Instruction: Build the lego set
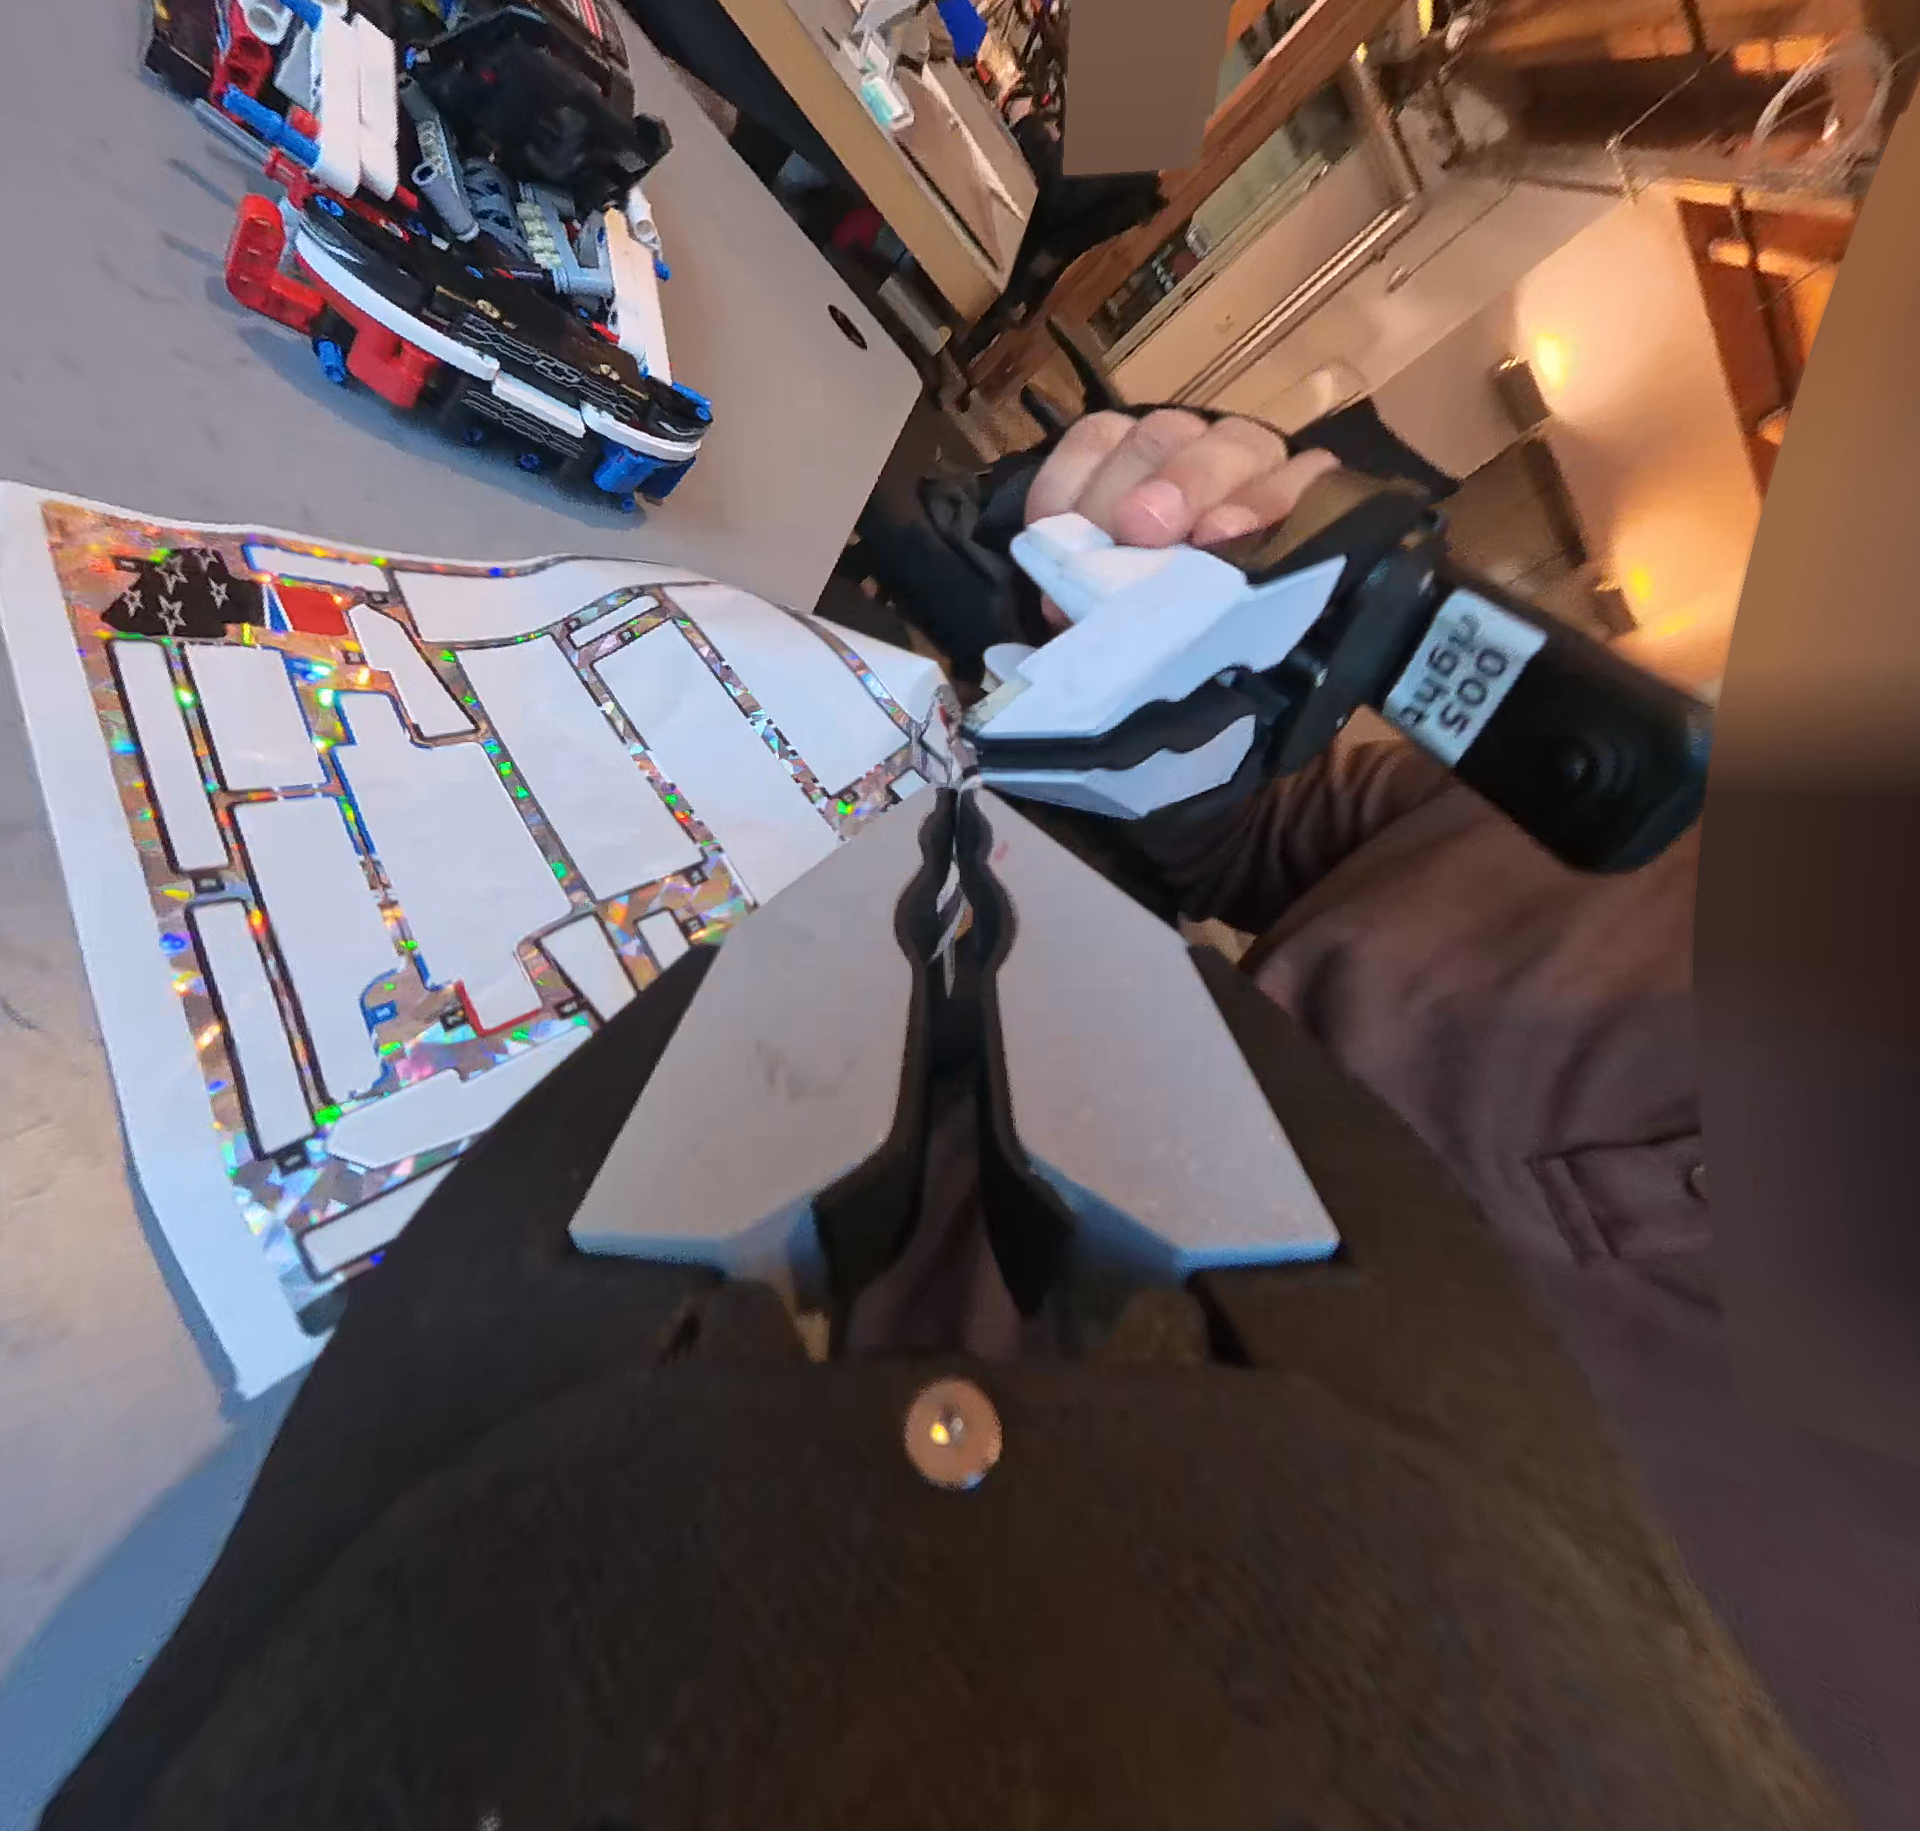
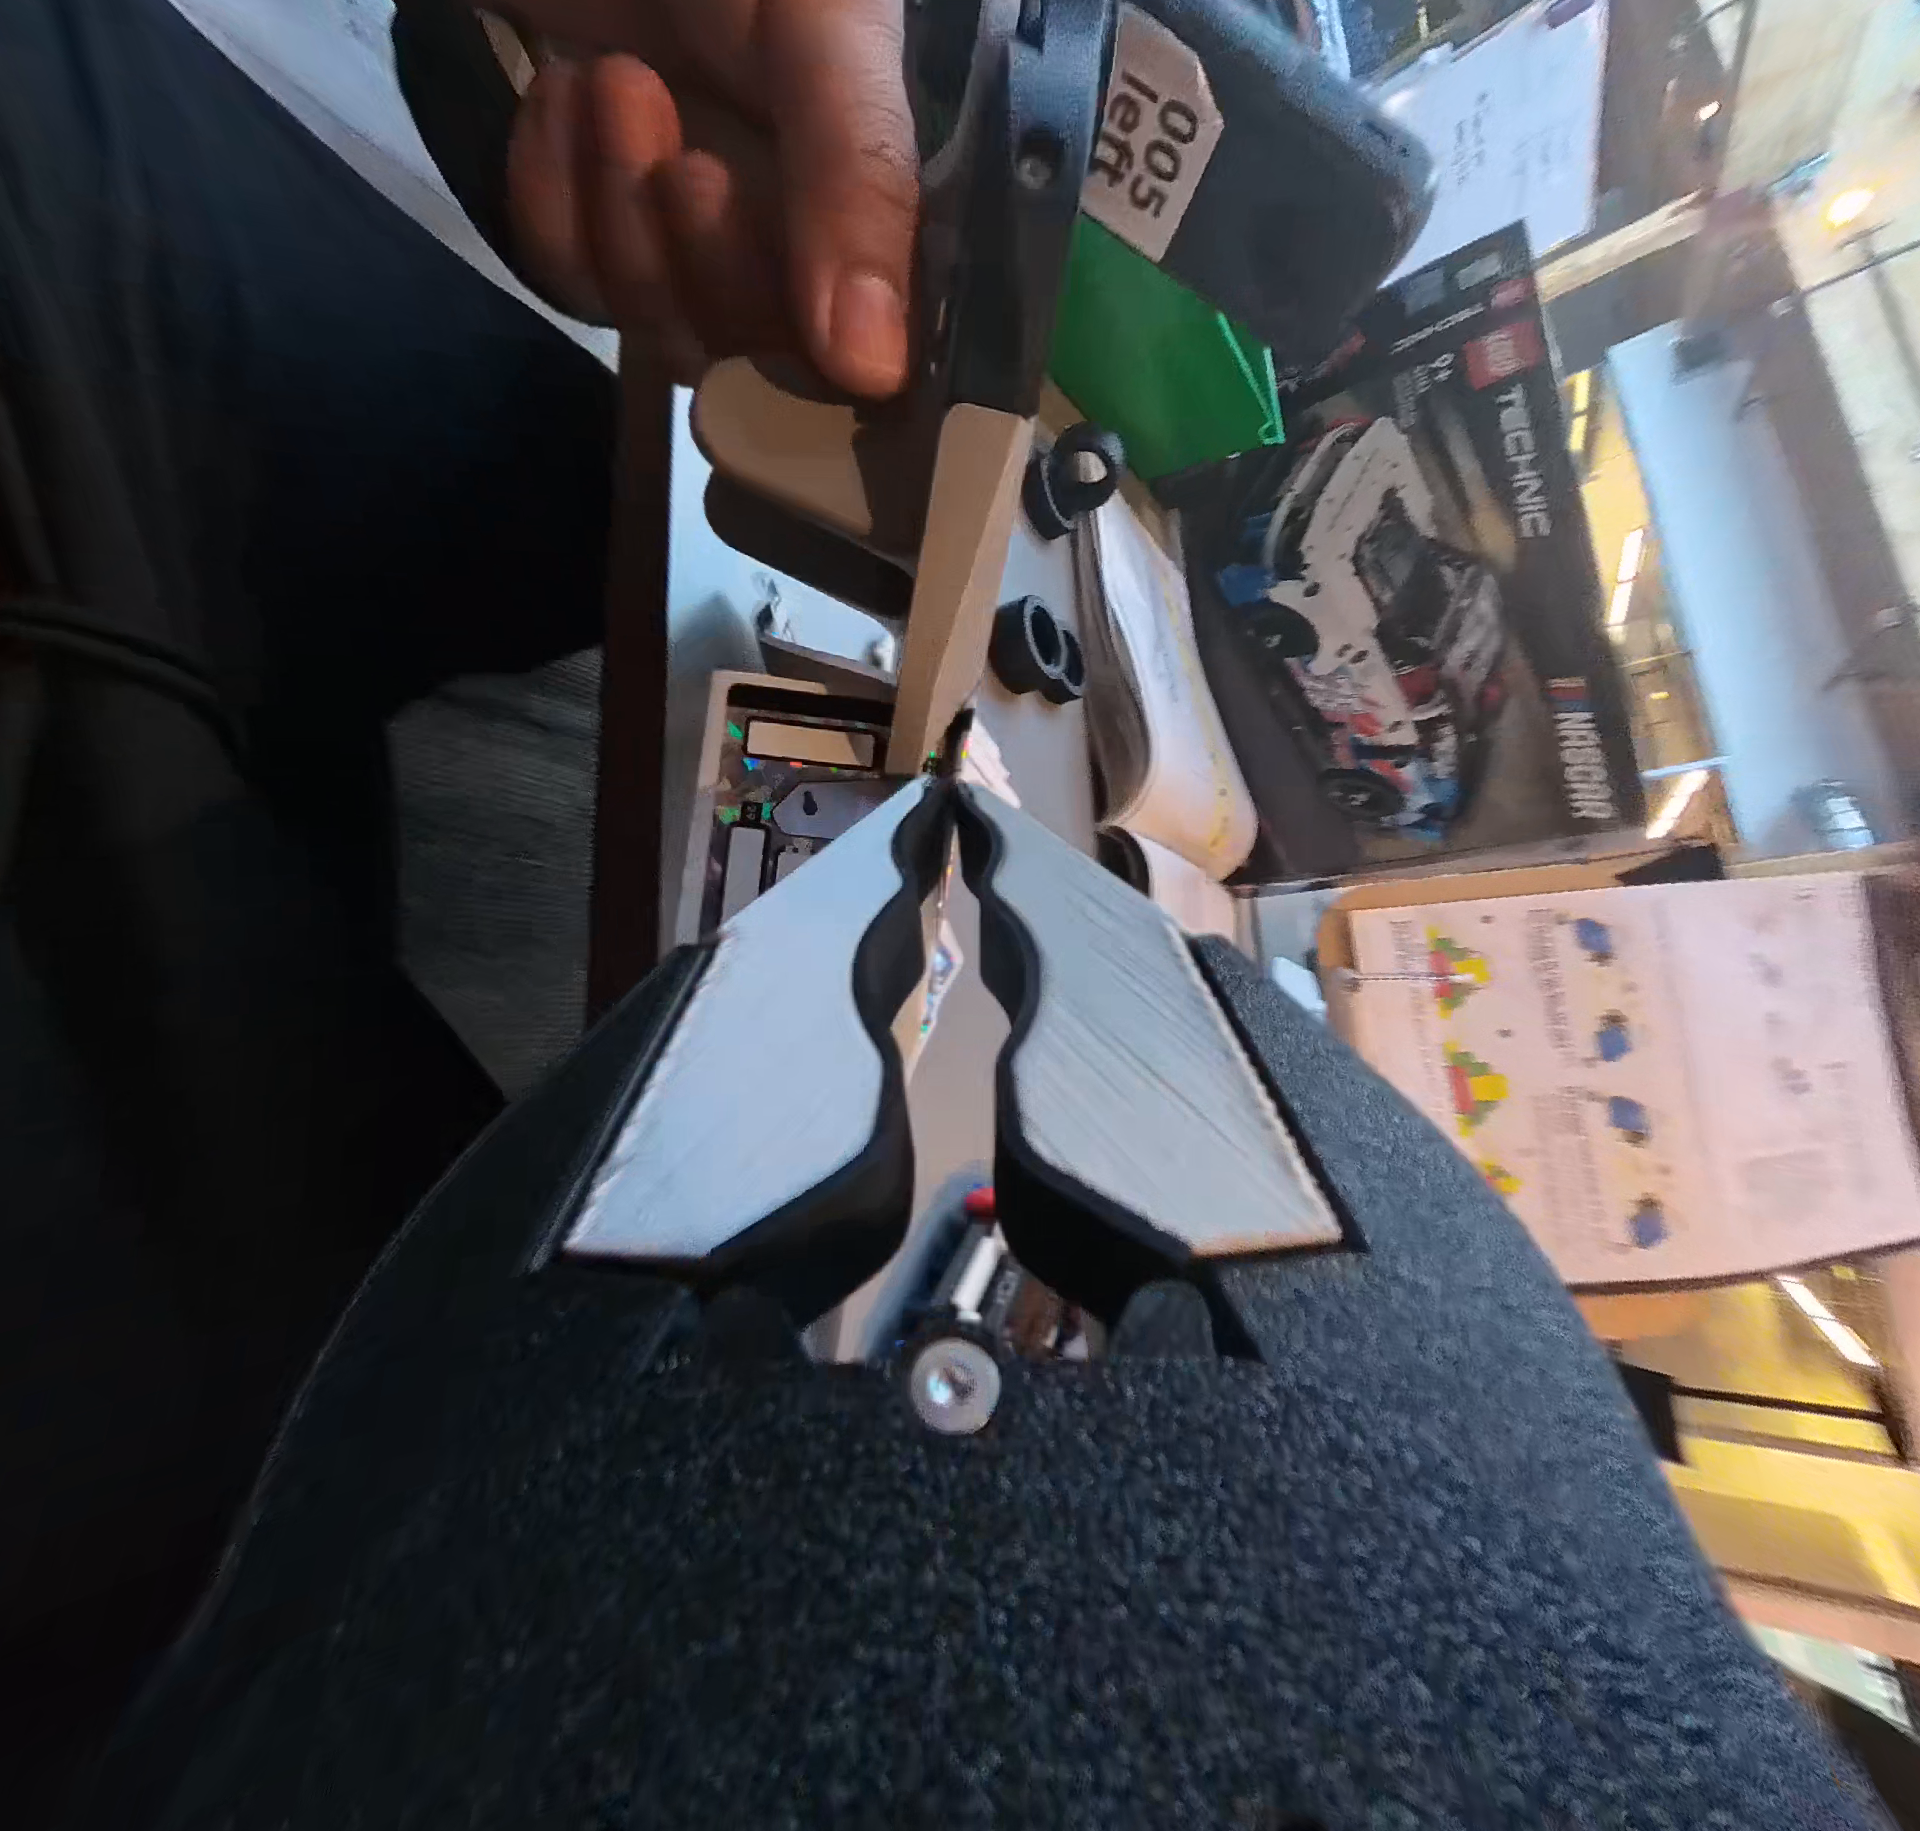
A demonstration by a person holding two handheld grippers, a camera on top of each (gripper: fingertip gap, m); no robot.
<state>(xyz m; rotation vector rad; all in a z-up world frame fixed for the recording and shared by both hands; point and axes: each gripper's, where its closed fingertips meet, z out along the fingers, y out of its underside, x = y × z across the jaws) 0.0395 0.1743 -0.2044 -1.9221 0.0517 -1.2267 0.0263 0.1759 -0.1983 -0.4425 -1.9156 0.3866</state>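
Note:
A holographic sticker sheet [image 1: 416, 846], most of its stickers gone, lies on the grey table [image 1: 125, 379] and curls up at its near right corner. My left gripper [image 1: 951, 810] is shut on that raised edge. My right gripper [image 1: 977, 742] comes in from the right, tip to tip with the left one. In the right wrist view it [image 2: 940, 794] is shut on a thin sticker strip, edge-on between the fingers. I cannot tell whether the strip is free of the sheet [image 2: 790, 742]. The part-built red, white, black and blue Lego car [image 1: 468, 254] stands at the back left.
The table edge runs just behind the car. In the right wrist view, two black tyres [image 2: 1039, 649], an open instruction booklet [image 2: 1164, 701], the set's box [image 2: 1455, 586], a green bag [image 2: 1153, 368] and a printed sheet [image 2: 1610, 1054] lie beyond the grippers. A person's lap is below. The grippers are tip to tip, or close to it.

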